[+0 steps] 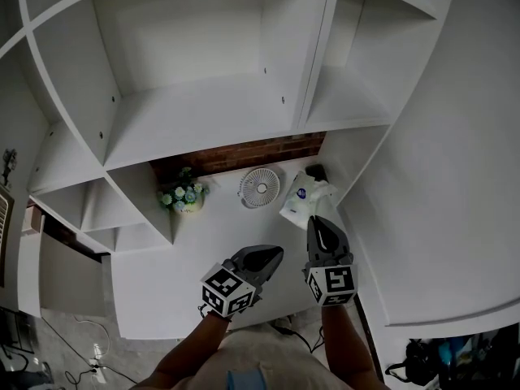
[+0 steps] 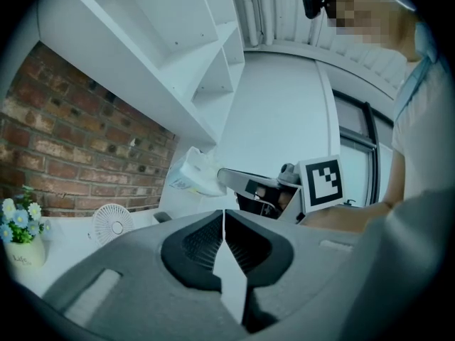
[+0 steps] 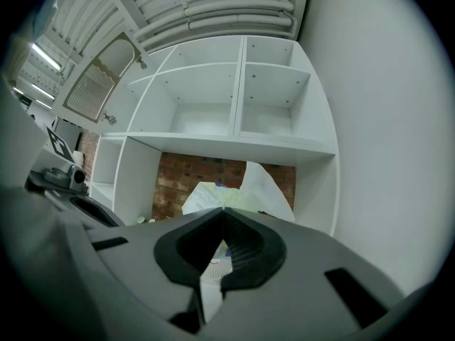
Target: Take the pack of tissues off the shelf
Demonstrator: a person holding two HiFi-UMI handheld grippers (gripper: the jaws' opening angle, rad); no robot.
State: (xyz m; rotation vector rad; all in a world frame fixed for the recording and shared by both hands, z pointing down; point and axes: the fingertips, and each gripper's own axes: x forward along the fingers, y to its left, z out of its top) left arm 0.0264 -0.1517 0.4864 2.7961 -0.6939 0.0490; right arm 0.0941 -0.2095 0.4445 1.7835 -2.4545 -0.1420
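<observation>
The pack of tissues point(image 1: 301, 196) is white with a blue logo and hangs in the air at the right end of the low shelf bay, in front of the brick wall. My right gripper point(image 1: 313, 218) is shut on its near edge. In the right gripper view the pack point(image 3: 212, 197) and a loose white flap stick out just past the jaws. In the left gripper view the pack point(image 2: 195, 175) is at the tip of my right gripper point(image 2: 222, 176). My left gripper point(image 1: 276, 252) is to the left, over the counter, and is shut on nothing.
A small white fan point(image 1: 260, 188) and a pot of flowers point(image 1: 184, 197) stand on the white counter point(image 1: 187, 266) against the brick wall point(image 1: 244, 154). A dark object point(image 1: 316, 171) sits behind the pack. White shelf compartments point(image 1: 195, 112) rise above, and a white side wall point(image 1: 439, 177) closes the right.
</observation>
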